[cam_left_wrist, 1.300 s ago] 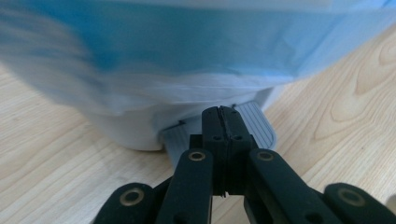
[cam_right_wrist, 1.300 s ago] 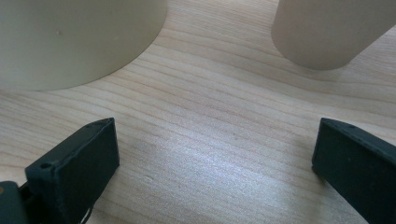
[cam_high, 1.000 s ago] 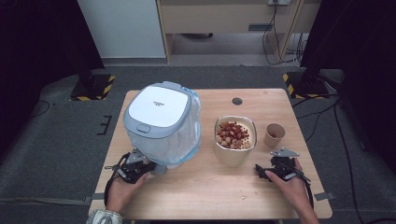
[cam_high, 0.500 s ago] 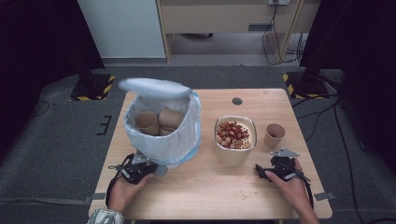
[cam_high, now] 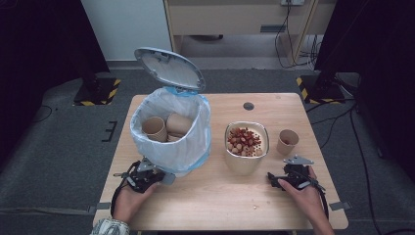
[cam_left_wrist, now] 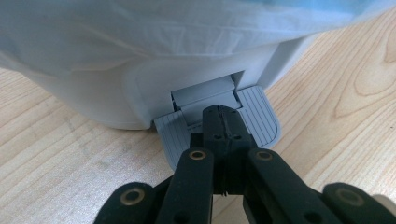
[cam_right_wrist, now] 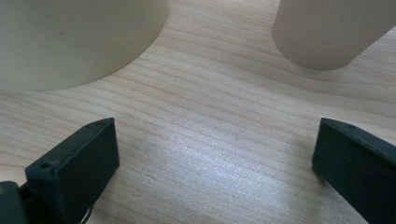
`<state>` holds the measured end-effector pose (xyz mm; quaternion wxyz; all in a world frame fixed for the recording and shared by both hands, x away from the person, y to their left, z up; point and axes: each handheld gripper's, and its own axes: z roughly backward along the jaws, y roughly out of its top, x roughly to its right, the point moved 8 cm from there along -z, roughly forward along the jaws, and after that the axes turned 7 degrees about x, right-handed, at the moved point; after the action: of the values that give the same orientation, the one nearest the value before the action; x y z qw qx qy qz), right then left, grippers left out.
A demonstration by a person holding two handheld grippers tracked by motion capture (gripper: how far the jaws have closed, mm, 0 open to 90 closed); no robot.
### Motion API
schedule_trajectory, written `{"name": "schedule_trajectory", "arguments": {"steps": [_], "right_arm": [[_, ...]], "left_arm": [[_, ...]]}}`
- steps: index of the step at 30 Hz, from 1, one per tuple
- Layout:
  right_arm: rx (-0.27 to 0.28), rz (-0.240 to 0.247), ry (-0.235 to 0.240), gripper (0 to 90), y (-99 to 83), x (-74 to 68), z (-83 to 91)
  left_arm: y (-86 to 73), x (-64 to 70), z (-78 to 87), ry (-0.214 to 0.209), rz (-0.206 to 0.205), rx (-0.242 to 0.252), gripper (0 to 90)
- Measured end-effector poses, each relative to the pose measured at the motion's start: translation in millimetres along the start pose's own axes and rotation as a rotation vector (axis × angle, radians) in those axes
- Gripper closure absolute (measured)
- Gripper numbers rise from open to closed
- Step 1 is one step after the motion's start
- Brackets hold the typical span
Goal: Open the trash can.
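A white pedal bin (cam_high: pixel 182 152) with a blue-white liner stands at the table's left, and its lid (cam_high: pixel 169 68) is raised. Two brown paper cups (cam_high: pixel 166 126) lie inside it. My left gripper (cam_high: pixel 147 177) is shut, and its closed tips (cam_left_wrist: pixel 223 114) press down on the bin's grey ribbed pedal (cam_left_wrist: pixel 264 119). Near the front right, my right gripper (cam_high: pixel 275 180) rests open on the wood with nothing between its jaws (cam_right_wrist: pixel 215 140). Just beyond it stand a cream bowl (cam_high: pixel 242 166) of red and tan pieces and a brown paper cup (cam_high: pixel 287 141).
The bowl's wall (cam_right_wrist: pixel 79 37) and the cup's base (cam_right_wrist: pixel 331 28) loom close ahead in the right gripper view. A small dark disc (cam_high: pixel 248 105) lies near the table's far edge. A few crumbs (cam_high: pixel 254 207) dot the front of the table (cam_high: pixel 220 210).
The bin's lid swung from shut to fully raised, uncovering the paper cups inside. Both hands and grippers stayed where they were.
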<state>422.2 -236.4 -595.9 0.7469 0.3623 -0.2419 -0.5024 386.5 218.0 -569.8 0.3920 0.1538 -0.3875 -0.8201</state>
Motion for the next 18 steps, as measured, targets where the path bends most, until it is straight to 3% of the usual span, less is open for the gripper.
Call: {"name": "schedule_trajectory", "arguments": {"steps": [15,18], "right_arm": [[0.001,0.007,0.005,1.1,0.1,0.3,-0.1],[0.015,0.011,0.008,7.3,2.4,0.1,0.9]], "left_arm": [[-0.1,0.3,0.0,0.001,-0.007,0.003,90.0],[-0.1,0.3,-0.1,-0.001,-0.006,0.004,90.0]]}}
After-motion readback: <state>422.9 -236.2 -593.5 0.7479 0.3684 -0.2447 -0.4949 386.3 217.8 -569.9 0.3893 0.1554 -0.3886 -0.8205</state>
